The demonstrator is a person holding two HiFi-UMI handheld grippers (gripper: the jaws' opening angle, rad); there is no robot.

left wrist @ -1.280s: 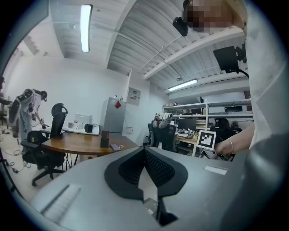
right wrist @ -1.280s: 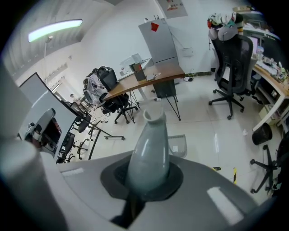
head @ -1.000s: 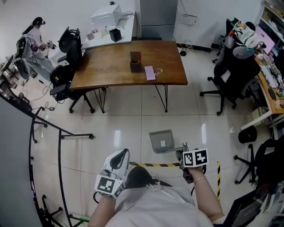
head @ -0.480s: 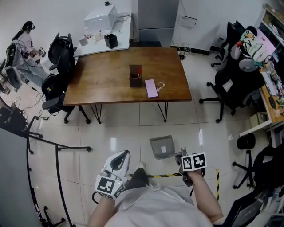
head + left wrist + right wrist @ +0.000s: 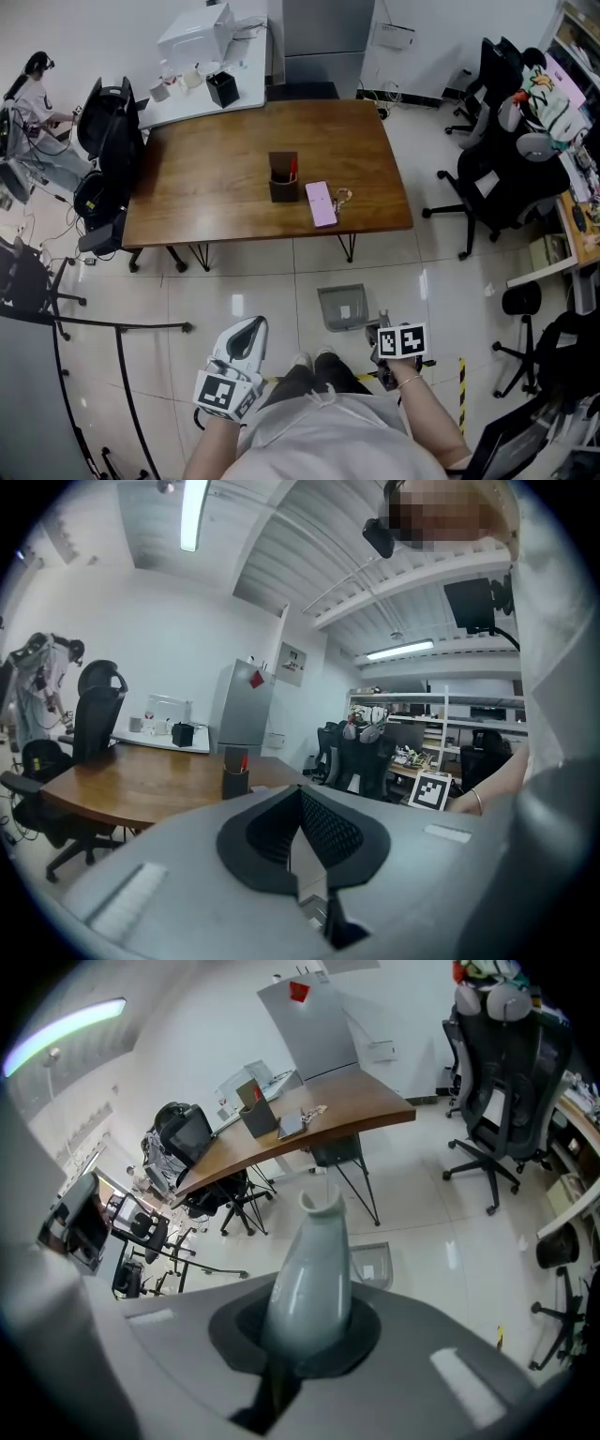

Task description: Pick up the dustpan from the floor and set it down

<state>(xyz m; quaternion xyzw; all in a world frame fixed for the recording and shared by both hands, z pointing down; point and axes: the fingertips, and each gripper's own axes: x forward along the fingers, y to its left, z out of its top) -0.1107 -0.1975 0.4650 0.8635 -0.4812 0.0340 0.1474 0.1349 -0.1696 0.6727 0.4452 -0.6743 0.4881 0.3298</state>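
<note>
The grey dustpan [image 5: 342,307] hangs over the tiled floor just in front of my feet, pan toward the table. Its grey handle [image 5: 314,1260] runs up through my right gripper [image 5: 382,325], which is shut on it; in the right gripper view the pan [image 5: 373,1265] shows beyond the handle's tip. My left gripper [image 5: 242,342] is held low at the left, level, with its white jaws together and nothing in them. In the left gripper view the left gripper's [image 5: 300,855] dark pads meet, facing the table.
A wooden table [image 5: 206,187] stands ahead with a pen holder [image 5: 283,184] and a pink notebook [image 5: 323,203]. Black office chairs [image 5: 497,178] stand at the right, another chair [image 5: 103,122] at the left. A metal rack frame [image 5: 56,319] stands at the near left. Striped tape [image 5: 461,370] marks the floor.
I have moved forward toward the table, carrying the dustpan along in the right gripper. The striped floor tape has slid back under my body. Both grippers keep their state.
</note>
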